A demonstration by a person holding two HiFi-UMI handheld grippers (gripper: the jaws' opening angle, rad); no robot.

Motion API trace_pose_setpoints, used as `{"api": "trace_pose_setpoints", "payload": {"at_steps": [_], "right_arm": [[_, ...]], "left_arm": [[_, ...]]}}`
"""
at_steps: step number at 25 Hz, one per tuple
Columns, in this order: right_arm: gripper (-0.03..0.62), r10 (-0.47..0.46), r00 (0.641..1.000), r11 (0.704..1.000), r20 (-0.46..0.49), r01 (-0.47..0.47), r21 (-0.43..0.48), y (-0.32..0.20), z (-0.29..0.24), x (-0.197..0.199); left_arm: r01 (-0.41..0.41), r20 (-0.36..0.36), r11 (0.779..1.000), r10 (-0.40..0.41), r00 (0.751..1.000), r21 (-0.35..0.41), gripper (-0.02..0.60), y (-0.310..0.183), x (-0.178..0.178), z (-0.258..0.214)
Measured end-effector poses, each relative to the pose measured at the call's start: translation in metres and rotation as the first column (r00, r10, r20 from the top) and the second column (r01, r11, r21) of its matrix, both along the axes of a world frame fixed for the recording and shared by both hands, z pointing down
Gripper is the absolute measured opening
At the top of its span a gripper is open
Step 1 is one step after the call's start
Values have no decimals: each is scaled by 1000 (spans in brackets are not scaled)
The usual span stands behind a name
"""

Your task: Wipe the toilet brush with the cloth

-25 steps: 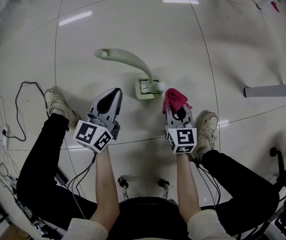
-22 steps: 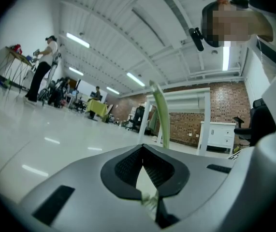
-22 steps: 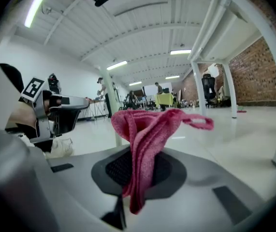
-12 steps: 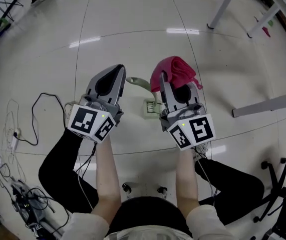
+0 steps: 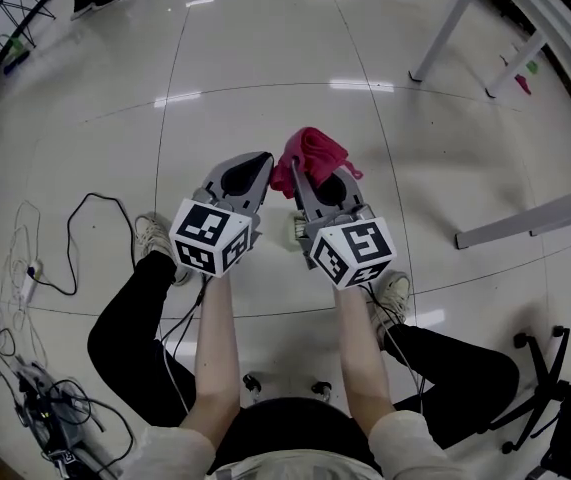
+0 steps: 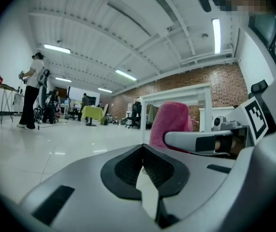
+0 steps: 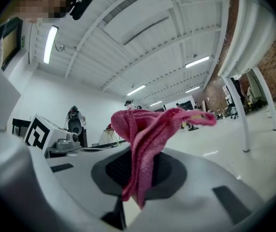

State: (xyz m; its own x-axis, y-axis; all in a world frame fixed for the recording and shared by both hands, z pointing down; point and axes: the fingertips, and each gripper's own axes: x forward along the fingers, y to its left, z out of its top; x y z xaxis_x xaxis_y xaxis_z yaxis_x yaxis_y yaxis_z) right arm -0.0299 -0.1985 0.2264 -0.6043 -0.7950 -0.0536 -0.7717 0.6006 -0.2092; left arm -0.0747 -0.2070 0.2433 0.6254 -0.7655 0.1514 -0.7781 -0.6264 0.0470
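Both grippers had come up off the floor in that last second and drawn in side by side, so the green toilet brush [image 5: 294, 230], which had lain in plain sight ahead of them, was now almost covered. Only a sliver of its holder peeked out low in the gap between the two grippers, down on the white floor [image 5: 265, 58] beneath them, and neither gripper touched it. The left gripper [image 5: 261, 160] was pinched fully together with nothing in it; in the left gripper view its dark pads met tip to tip [image 6: 142, 163]. The right gripper [image 5: 303, 171] was clamped on the pink cloth [image 5: 313, 150], and in the right gripper view the fabric [image 7: 147, 134] ran down between the closed pads [image 7: 135, 175] and bunched up above the tips in loose folds. The cloth rode at the nose of the right gripper, just beside the tip of the left one, and showed in the left gripper view as a pink lump off to that gripper's right [image 6: 171, 122]. A black cable [image 5: 85, 208] trailed over the floor well out to the left of the left gripper, and white table legs [image 5: 445, 28] stood far ahead of the right one.
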Motion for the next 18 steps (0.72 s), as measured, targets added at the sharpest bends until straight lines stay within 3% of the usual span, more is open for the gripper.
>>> {"api": "trace_pose_setpoints", "payload": {"at_steps": [9, 18], "right_arm": [[32, 107, 991, 985, -74, -116, -125, -1, 76, 50], [32, 165, 983, 917, -83, -183, -355, 1, 211, 74]], "left_arm": [[6, -15, 1000, -6, 1000, 19, 6, 3, 1, -5], [21, -9, 999, -21, 1000, 41, 6, 4, 0, -5]]}}
